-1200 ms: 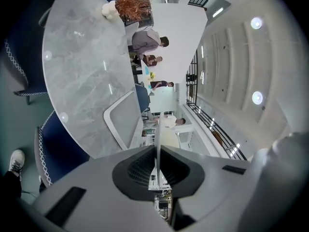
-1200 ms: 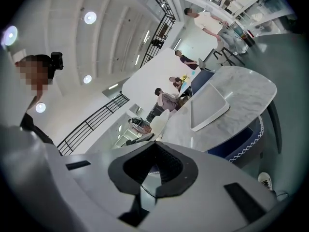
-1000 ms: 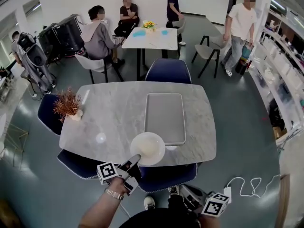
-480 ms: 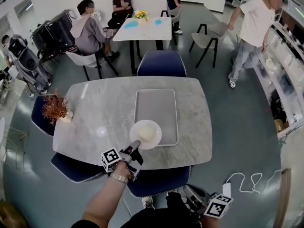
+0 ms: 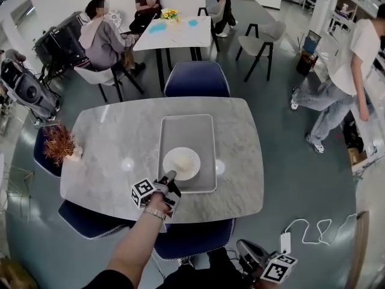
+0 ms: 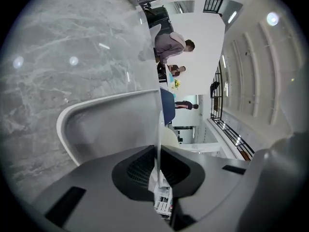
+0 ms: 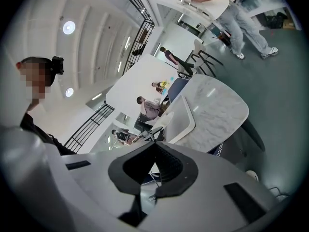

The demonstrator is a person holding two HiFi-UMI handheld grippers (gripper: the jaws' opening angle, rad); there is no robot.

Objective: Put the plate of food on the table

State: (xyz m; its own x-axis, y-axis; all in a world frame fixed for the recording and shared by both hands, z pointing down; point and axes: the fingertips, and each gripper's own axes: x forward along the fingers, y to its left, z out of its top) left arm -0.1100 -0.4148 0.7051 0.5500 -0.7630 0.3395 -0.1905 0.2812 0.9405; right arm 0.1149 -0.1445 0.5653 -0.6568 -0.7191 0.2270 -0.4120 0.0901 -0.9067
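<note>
White plate of food is over marble table.

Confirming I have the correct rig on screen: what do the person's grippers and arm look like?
The left gripper and right gripper are dark grey, each with a white cube bearing black square markers. Their jaws are grey with black ribbed pads. The left forearm is bare of any sleeve, with a silvery band at the wrist.
</note>
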